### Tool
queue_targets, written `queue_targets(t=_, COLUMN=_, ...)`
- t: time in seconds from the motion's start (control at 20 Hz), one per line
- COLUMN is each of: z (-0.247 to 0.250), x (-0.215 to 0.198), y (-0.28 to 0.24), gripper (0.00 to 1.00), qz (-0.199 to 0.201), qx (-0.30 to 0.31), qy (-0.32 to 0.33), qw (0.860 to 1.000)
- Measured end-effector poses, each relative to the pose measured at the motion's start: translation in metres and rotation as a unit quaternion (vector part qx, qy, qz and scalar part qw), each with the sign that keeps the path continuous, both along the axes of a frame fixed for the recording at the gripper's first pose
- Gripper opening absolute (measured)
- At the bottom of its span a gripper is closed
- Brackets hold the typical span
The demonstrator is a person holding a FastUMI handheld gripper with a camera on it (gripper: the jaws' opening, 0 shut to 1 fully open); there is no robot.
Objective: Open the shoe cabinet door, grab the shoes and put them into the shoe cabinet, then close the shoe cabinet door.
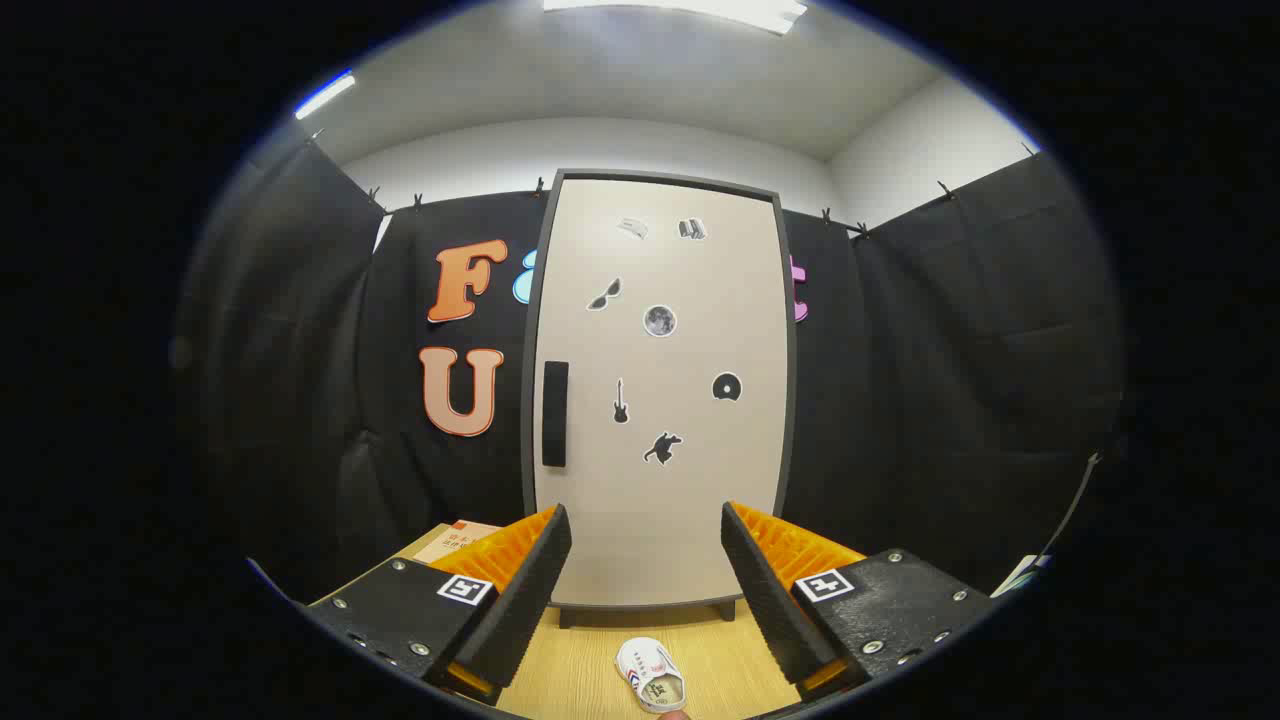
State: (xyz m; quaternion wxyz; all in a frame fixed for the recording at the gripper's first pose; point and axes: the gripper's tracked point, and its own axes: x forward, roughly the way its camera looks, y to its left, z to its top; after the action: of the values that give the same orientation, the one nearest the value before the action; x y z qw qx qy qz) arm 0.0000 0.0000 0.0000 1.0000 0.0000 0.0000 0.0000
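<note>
A tall cream shoe cabinet (680,480) with a dark frame stands upright on a wooden table (590,670), straight ahead beyond the fingers. Its door is closed, dotted with several small stickers, and has a black vertical handle (555,413) near its left edge. A small white shoe (651,677) with coloured stripes lies on the table in front of the cabinet, low between the fingers. My gripper (646,545) is open, its two fingers spread wide with nothing between them, well short of the door.
A cardboard box (455,541) sits at the left of the cabinet's base, behind the left finger. Black cloth walls surround the table. A pale object (1020,575) peeks in at the far right.
</note>
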Motion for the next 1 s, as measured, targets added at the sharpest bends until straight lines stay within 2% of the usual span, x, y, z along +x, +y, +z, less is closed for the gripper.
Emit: queue_targets(t=1.0, z=-0.0008, x=0.0003, y=0.0032, gripper=0.94, qz=0.010, qx=0.003, qy=0.013, qw=1.000)
